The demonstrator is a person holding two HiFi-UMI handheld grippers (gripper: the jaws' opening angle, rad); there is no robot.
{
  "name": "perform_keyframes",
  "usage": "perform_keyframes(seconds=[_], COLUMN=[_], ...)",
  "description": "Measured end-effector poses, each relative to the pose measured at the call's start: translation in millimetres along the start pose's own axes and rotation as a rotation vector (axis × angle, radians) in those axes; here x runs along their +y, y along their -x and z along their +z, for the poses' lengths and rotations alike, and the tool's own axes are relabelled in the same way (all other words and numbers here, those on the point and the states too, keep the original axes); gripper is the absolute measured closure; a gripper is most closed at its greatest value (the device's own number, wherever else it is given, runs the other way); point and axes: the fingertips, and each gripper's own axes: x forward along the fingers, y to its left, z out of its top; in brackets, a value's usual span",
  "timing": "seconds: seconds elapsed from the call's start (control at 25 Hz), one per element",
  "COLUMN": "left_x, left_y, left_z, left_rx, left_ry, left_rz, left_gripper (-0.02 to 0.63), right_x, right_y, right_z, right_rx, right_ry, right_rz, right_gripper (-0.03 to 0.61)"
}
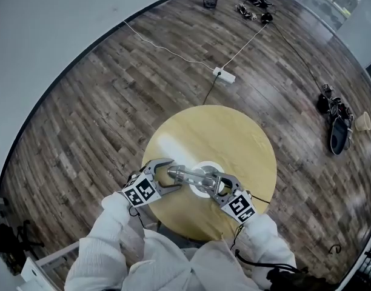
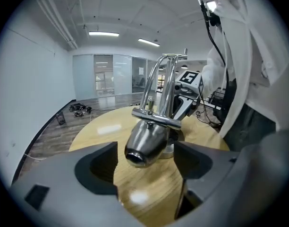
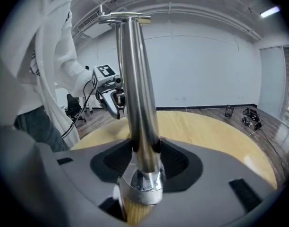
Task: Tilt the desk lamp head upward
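**Two tools frame a chrome desk lamp point(image 1: 194, 177) standing at the centre of a round wooden worktop point(image 1: 234, 138).**

The right tool point(image 1: 220, 183) is closed on the lamp's upright stem point(image 3: 137, 108) just above the base point(image 3: 140, 188). Its jaws appear to press the stem from both sides, a hold that looks meant to stop the lamp sliding or tipping. The left tool point(image 1: 166, 176) stands wide open and holds nothing. Its jaws are spread to either side of the cone-shaped lamp head point(image 2: 144, 148), which droops toward it with a clear gap on each flank. Placed this way, the left tool seems ready to close on the head and swing it up about its crossbar point(image 2: 156, 118). The head is not yet raised.
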Motion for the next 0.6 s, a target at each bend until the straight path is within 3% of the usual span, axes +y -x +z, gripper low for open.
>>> perform_keyframes(seconds=[0.08, 0.12, 0.32, 0.6], left_x=[0.8, 0.5, 2.5, -0.4], left_y=[-3.6, -3.9, -0.1, 36.6], left_z=[-0.8, -1.4, 1.2, 6.8], left_rx=[-0.014, -0.023, -0.048, -0.073], left_ry=[-0.002, 0.002, 0.021, 0.060], left_rz=[-0.041, -0.061, -0.118, -0.126], left_gripper=[0.320, 0.330, 0.342, 0.357], right_x=[-0.8, -1.2, -4.2, -0.4], right_y=[-2.1, -3.1, -5.0, -5.5], right_z=[-0.2, -0.5, -2.7, -7.1], right_rx=[0.000, -0.002, -0.001, 0.036], right_ry=[0.003, 0.000, -0.008, 0.031], right_rz=[0.006, 0.010, 0.021, 0.040], right_gripper=[0.382, 0.382, 0.382, 0.382])
